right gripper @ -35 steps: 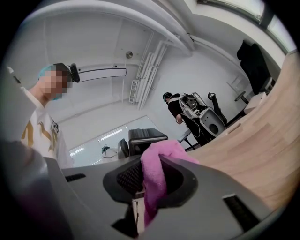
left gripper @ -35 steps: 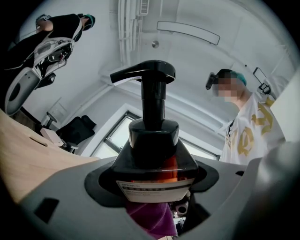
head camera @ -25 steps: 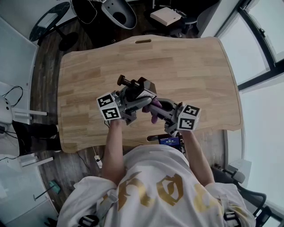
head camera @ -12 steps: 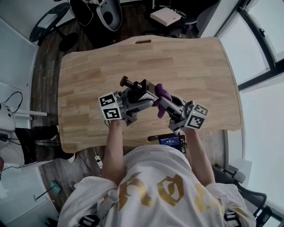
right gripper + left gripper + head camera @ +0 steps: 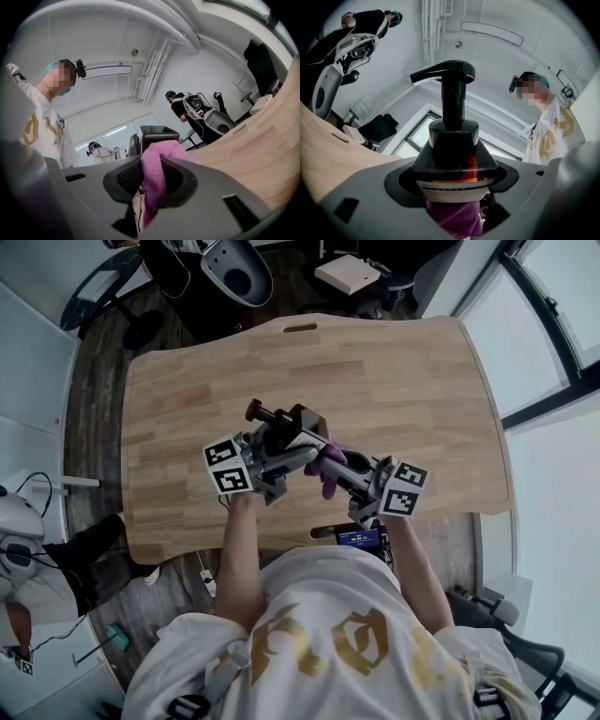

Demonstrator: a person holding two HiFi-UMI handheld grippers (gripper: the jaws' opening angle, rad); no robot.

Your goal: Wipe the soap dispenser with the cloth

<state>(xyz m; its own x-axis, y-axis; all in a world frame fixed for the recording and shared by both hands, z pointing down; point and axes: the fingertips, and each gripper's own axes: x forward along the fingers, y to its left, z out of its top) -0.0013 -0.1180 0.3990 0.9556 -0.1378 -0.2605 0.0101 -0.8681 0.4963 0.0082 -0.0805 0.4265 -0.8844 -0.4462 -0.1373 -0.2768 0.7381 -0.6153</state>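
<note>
The left gripper (image 5: 457, 185) is closed on the soap dispenser (image 5: 453, 140), with its two jaws pressing the dark body from both sides just under the shoulder, so the bottle cannot turn or slip while it is rubbed. The dispenser is not standing on the bench (image 5: 403, 371). It is lifted above the middle of the bench, close in front of the person, and tilted so that the pump head (image 5: 443, 75) points away from the body. I think it is held like this so that the lower part and the bottom are free for wiping. The right gripper (image 5: 151, 185) is closed narrowly on the purple cloth (image 5: 154, 164), and a fold of it stands out past the jaw tips, which gives a soft edge to wipe with instead of the hard jaws. In the left gripper view the cloth appears directly below the white label (image 5: 452, 190), touching the lower end of the bottle. The two grippers meet almost tip to tip, so the wiping seems to be in progress at the base.
</note>
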